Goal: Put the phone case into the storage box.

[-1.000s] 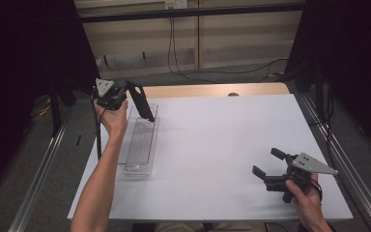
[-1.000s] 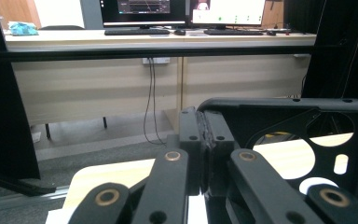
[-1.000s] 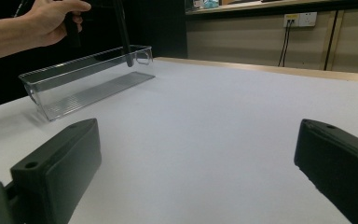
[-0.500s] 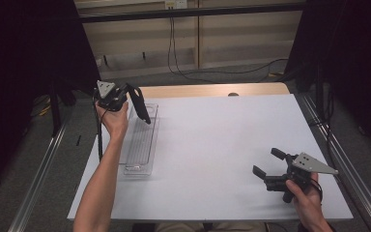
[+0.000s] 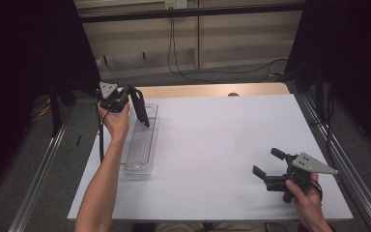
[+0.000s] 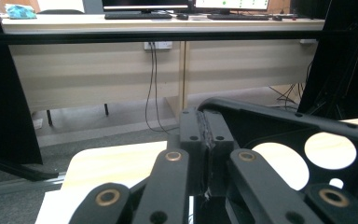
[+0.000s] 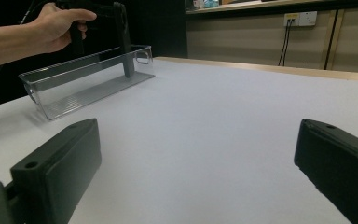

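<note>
Left gripper view: black piece (image 6: 303, 135) cut off.

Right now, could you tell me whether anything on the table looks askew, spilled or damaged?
Nothing stands out. The clear plastic tray sits flat and intact on the white table with nothing spilled. The left gripper is shut, its jaws dipping toward the tray's far end; the right gripper rests open.
</note>
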{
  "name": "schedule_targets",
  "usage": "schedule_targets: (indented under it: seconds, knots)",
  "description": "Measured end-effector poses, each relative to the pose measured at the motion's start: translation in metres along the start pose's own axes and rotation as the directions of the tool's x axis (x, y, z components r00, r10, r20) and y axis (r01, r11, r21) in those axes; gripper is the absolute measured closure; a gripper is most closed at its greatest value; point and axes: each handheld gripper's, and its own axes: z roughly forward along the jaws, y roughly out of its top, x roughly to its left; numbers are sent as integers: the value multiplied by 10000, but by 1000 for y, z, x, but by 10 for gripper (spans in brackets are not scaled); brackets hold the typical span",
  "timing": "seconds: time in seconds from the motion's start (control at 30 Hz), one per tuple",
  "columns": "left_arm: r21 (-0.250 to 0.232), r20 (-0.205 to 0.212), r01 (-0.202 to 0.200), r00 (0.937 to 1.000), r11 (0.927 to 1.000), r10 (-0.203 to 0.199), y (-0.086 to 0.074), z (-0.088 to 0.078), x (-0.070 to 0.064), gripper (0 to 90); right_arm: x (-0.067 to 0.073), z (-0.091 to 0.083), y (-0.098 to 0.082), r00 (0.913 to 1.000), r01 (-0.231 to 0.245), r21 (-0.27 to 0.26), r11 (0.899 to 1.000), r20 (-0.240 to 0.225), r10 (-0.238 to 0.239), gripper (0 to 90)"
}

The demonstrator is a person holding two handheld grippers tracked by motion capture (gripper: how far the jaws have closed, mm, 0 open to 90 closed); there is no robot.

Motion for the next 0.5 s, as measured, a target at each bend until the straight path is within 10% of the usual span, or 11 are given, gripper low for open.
schedule_targets:
  seconds: [0.5]
  knots:
    - [63, -137, 298, 9995, 9995, -297, -2, 3, 2, 895, 0, 0, 0, 10000, -18, -31, 10000, -23, 18, 3]
